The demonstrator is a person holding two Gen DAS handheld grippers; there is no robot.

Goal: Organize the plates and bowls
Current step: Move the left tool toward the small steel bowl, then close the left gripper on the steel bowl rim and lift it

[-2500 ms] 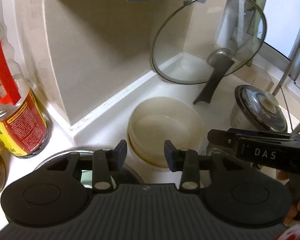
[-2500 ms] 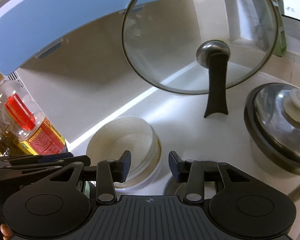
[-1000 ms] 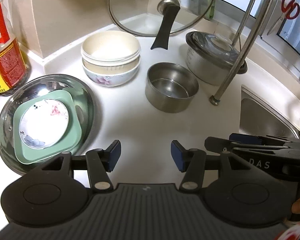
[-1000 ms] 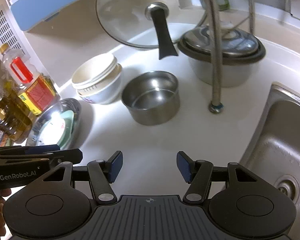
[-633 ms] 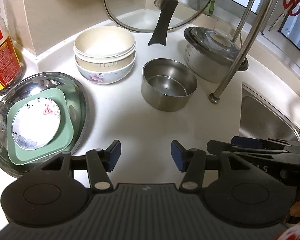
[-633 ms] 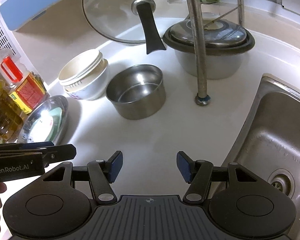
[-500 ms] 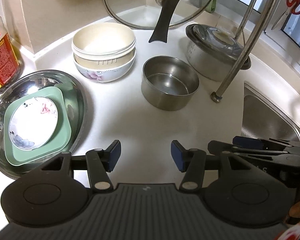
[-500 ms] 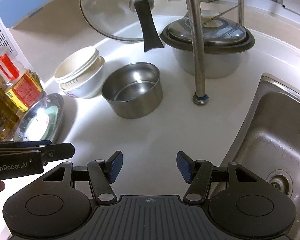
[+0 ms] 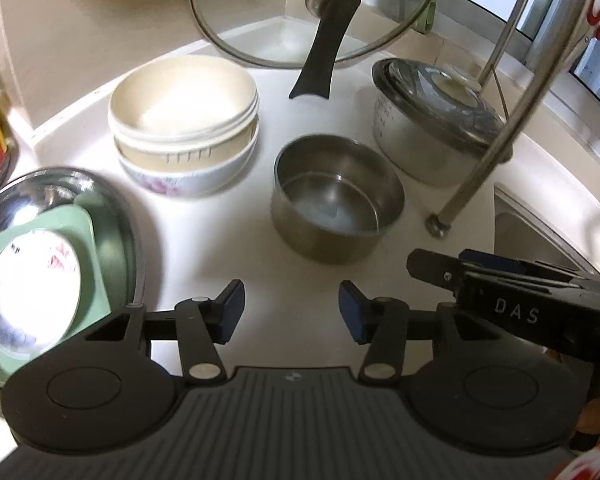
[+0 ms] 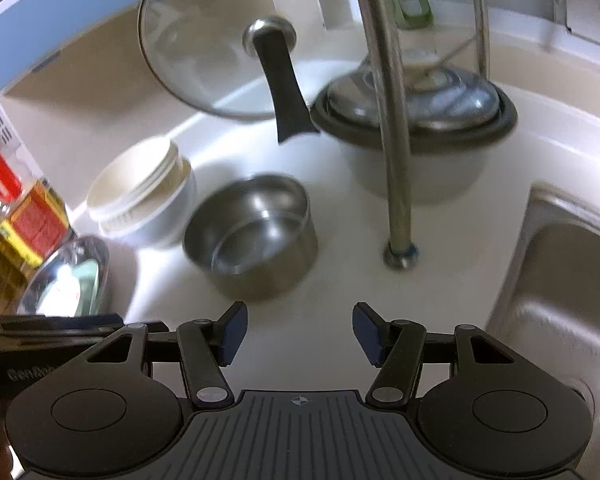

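A steel bowl stands on the white counter just ahead of both grippers. Behind and to its left, cream bowls are nested in a flowered bowl. At the left a steel dish holds a green square plate with a small white plate on it. My left gripper hovers over bare counter, its jaws closing with nothing between them. My right gripper is open and empty, and shows at the right of the left wrist view.
A glass lid with a black handle leans in the corner. A lidded steel pot stands at the back right beside a rack post. The sink lies to the right. Oil bottles stand at the left.
Both grippers have come forward and lower toward the steel bowl, which now looks larger and nearer. The left gripper's jaws have narrowed a little. The right gripper's jaws are unchanged.
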